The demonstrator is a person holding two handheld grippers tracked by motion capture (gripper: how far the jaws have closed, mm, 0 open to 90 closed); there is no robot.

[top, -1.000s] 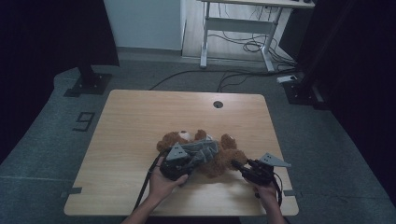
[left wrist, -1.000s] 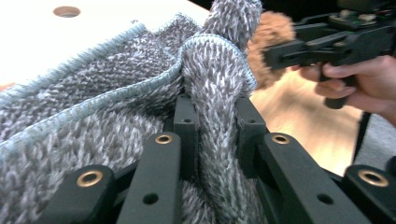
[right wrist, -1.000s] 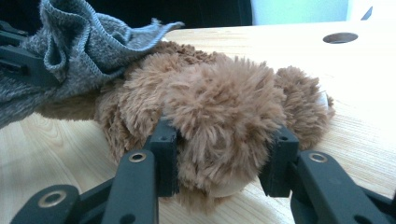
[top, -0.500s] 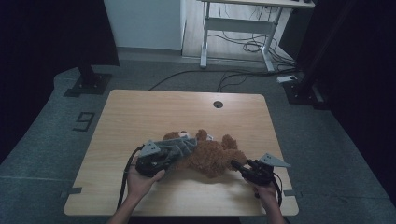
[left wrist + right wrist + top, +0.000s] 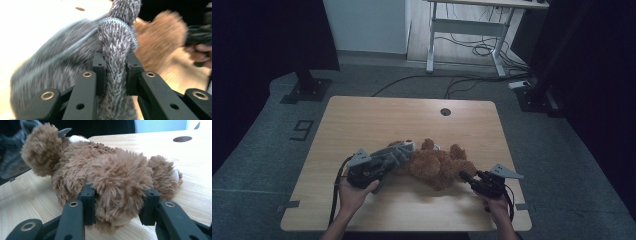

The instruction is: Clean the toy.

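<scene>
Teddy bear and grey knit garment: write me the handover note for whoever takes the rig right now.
Left claw: shut on the grey knit garment, pinching a fold of it.
Right claw: shut on a paw of the teddy bear.
The bear lies near the table front edge, garment at its left end.
Done: both grips set.
Left: apparently working the garment along the bear; which way is not clear.

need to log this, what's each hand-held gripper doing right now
left hand-held gripper: closed on the grey knit garment
right hand-held gripper: closed on the brown teddy bear's leg
</scene>
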